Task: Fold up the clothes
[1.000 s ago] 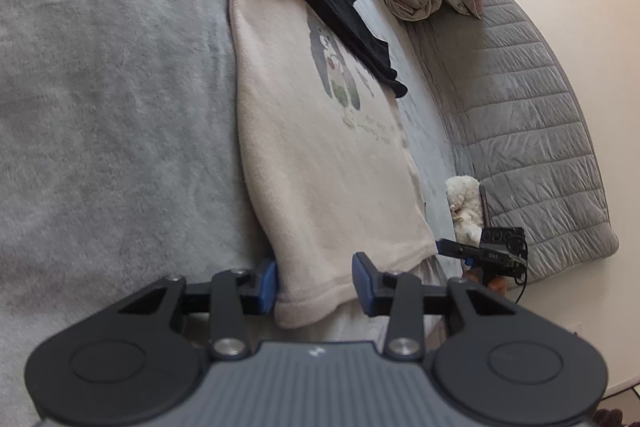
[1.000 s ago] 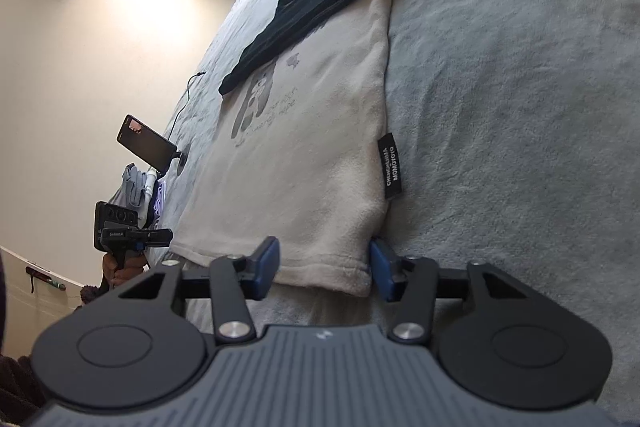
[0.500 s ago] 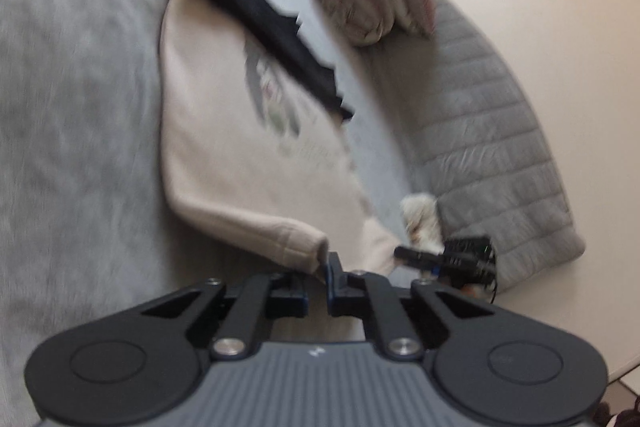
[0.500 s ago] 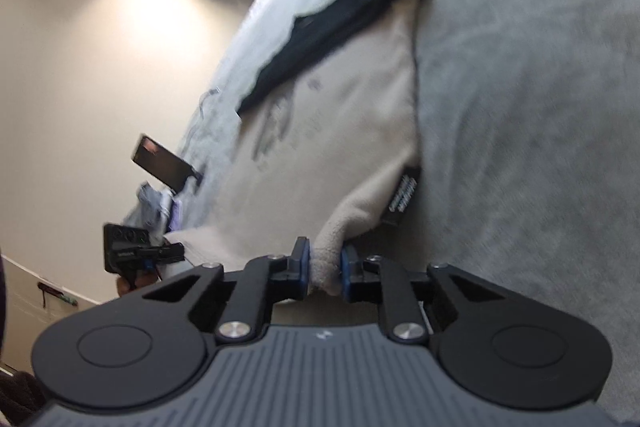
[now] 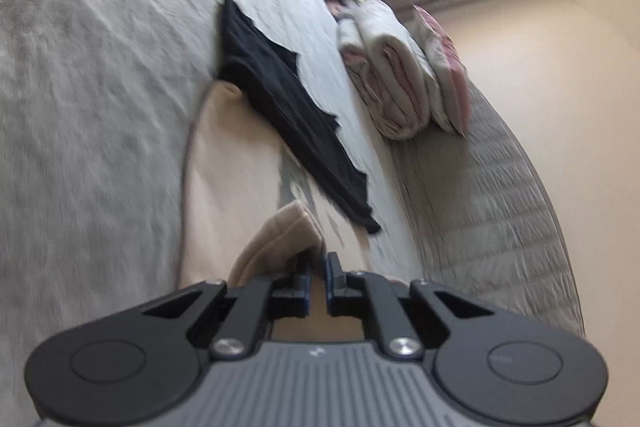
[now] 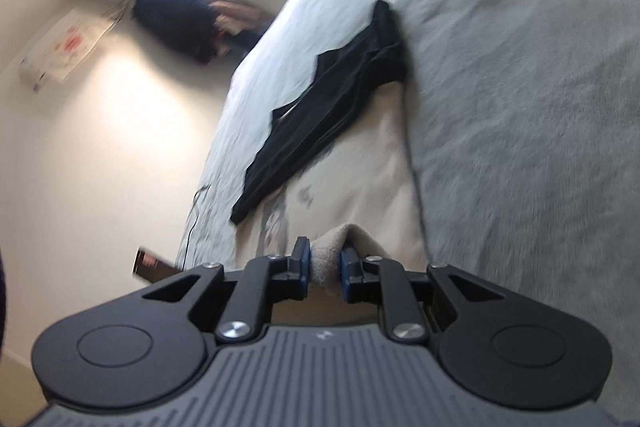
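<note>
Left hand-held gripper [image 5: 317,277] pinched nearly closed; right hand-held gripper [image 6: 324,269] clamped (both blurred)

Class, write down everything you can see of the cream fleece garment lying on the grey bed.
The cream fleece garment looks soft and fuzzy, with a blurred grey print on its upper face. It lies spread along the grey bedcover. Its near hem is lifted: the left gripper and the right gripper are each shut on a bunched corner. A black garment lies across its far end.
</note>
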Motion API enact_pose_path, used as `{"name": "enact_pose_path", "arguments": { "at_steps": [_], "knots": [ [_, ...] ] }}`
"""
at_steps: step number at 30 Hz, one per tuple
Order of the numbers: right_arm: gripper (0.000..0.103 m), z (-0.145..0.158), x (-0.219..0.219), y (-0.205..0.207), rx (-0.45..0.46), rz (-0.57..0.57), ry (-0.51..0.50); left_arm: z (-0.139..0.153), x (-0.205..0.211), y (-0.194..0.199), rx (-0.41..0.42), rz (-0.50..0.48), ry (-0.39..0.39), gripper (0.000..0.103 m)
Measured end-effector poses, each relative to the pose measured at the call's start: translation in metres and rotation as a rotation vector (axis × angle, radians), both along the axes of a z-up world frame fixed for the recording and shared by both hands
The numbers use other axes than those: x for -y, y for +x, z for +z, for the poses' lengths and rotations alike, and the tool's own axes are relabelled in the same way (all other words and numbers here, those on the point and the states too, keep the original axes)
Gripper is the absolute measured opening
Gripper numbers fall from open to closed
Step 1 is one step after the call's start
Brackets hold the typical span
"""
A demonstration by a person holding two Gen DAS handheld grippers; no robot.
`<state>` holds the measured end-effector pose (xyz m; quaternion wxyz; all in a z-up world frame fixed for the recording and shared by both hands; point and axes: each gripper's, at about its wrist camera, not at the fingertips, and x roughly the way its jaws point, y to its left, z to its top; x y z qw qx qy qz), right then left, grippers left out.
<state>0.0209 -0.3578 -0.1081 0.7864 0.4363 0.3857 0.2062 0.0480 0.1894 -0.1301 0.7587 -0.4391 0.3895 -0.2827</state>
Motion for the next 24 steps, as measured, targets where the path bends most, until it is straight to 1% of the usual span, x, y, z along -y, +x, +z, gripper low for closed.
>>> {"name": "enact_pose_path", "arguments": {
  "at_steps": [5,8,10,12,13,14,15,16,17,19,22,24],
  "knots": [
    [0.019,-0.021,0.006,0.027,-0.086,-0.048,0.036,-0.005,0.001,0.033,-0.019,0.051,0.012,0.005],
    [0.019,-0.028,0.009,0.036,-0.115,-0.051,0.074,-0.005,0.000,0.046,-0.025,0.070,0.020,0.006],
    [0.021,-0.028,0.013,0.039,-0.118,-0.053,0.097,-0.006,-0.001,0.053,-0.030,0.083,0.028,0.006],
    [0.022,-0.026,0.018,0.041,-0.115,-0.060,0.107,-0.005,-0.003,0.058,-0.038,0.103,0.044,0.009],
    [0.024,-0.024,0.021,0.041,-0.109,-0.069,0.106,-0.003,-0.005,0.058,-0.034,0.115,0.059,0.016],
    [0.030,-0.021,0.024,0.039,-0.098,-0.089,0.098,0.001,-0.008,0.058,-0.025,0.129,0.079,0.028],
    [0.032,-0.018,0.028,0.038,-0.086,-0.110,0.087,0.005,-0.010,0.057,-0.012,0.142,0.106,0.034],
    [0.040,-0.013,0.030,0.037,-0.073,-0.130,0.061,0.011,-0.012,0.055,0.009,0.147,0.138,0.038],
    [0.045,-0.009,0.033,0.036,-0.061,-0.151,0.035,0.013,-0.010,0.053,0.016,0.140,0.166,0.038],
    [0.045,-0.001,0.036,0.033,-0.037,-0.172,-0.020,0.016,-0.007,0.049,0.028,0.125,0.219,0.040],
    [0.045,0.009,0.029,0.031,0.000,-0.156,-0.091,0.020,-0.002,0.043,0.046,0.101,0.298,0.040],
    [0.045,0.016,0.019,0.029,0.025,-0.147,-0.179,0.023,0.001,0.038,0.058,0.085,0.351,0.040]
  ]
}}
